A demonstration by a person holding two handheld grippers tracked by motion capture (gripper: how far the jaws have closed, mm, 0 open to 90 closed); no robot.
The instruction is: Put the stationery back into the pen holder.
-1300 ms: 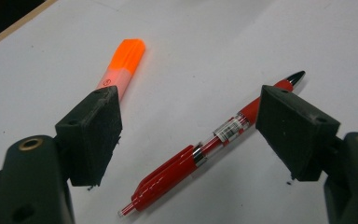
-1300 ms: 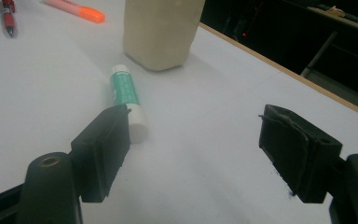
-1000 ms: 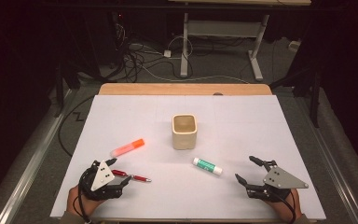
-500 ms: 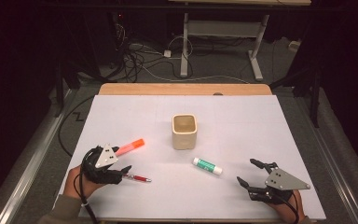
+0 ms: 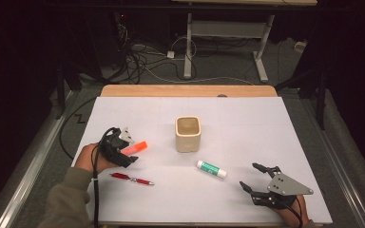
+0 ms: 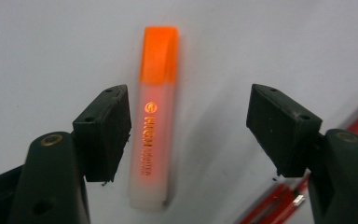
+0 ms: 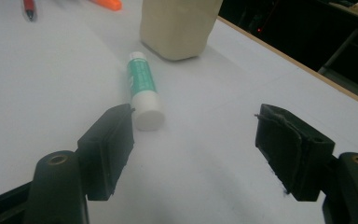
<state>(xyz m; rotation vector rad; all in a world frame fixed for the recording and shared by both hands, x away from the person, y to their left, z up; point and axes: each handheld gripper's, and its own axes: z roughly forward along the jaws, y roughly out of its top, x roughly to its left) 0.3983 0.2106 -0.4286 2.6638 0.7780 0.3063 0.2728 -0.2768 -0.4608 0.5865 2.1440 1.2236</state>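
An orange highlighter (image 5: 138,147) lies on the white sheet at the left. My left gripper (image 5: 126,153) hangs over it. In the left gripper view the highlighter (image 6: 153,121) lies between the jaws, close beside the left pad and well apart from the right one. The left gripper (image 6: 189,130) is open, and its jaws have just been closing a little. A red pen (image 5: 132,179) lies nearer the front edge. A green and white glue stick (image 5: 211,168) lies right of centre. My right gripper (image 5: 249,175) rests open at the front right, holding nothing, with the glue stick (image 7: 143,91) just ahead of its left jaw.
A cream square cup (image 5: 188,134) stands upright mid-table, behind the glue stick. The white sheet (image 5: 266,128) covers the table, and a wooden strip (image 5: 185,90) runs along its far edge. Cables and desk legs sit on the floor beyond.
My left gripper has moved away from the red pen, toward the back, and now sits over the orange highlighter. The right gripper has stayed where it was.
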